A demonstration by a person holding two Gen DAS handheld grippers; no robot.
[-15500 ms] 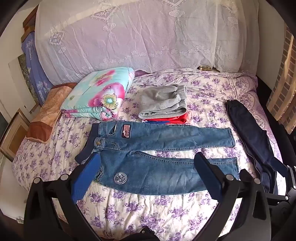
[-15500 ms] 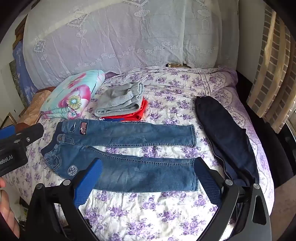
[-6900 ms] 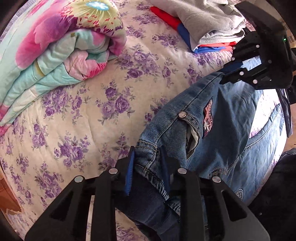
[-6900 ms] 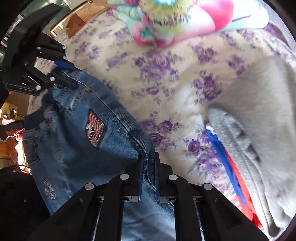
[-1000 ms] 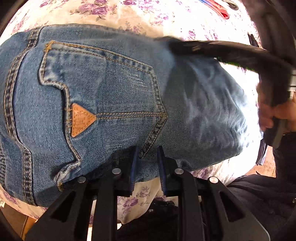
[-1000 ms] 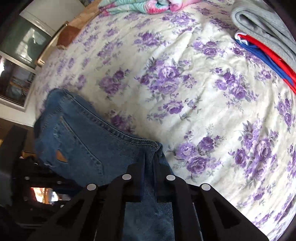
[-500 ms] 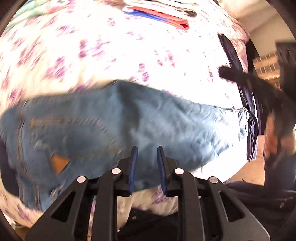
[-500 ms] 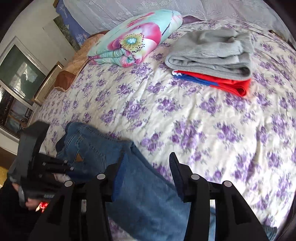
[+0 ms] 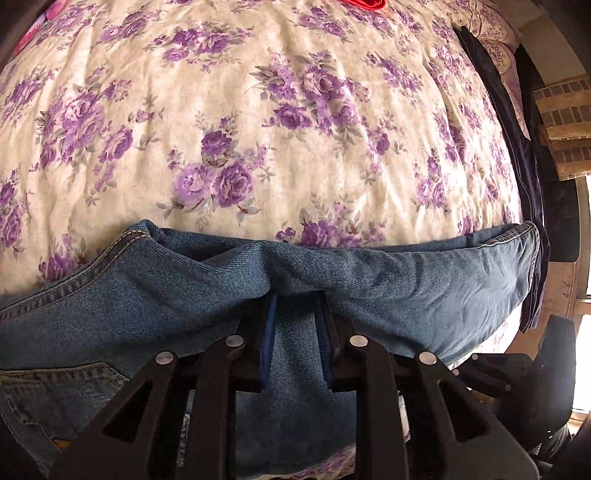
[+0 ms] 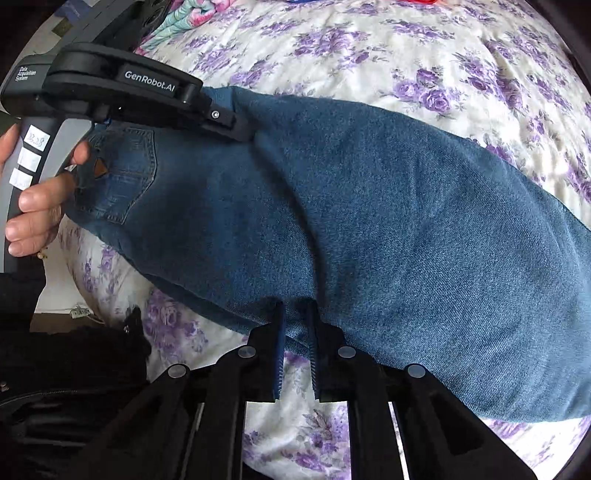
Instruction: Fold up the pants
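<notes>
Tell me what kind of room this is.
Most likely a bedroom: the jeans lie on a bed with a purple-flowered sheet, a folded floral quilt sits at its far end, and dark pants wait along its edge.

The blue denim jeans [image 10: 369, 221] lie folded lengthwise, leg on leg, running from the left of the right wrist frame to its lower right; a back pocket with a small tan triangular patch faces up at centre left, and in the left wrist view the stacked hems end at the right edge
</notes>
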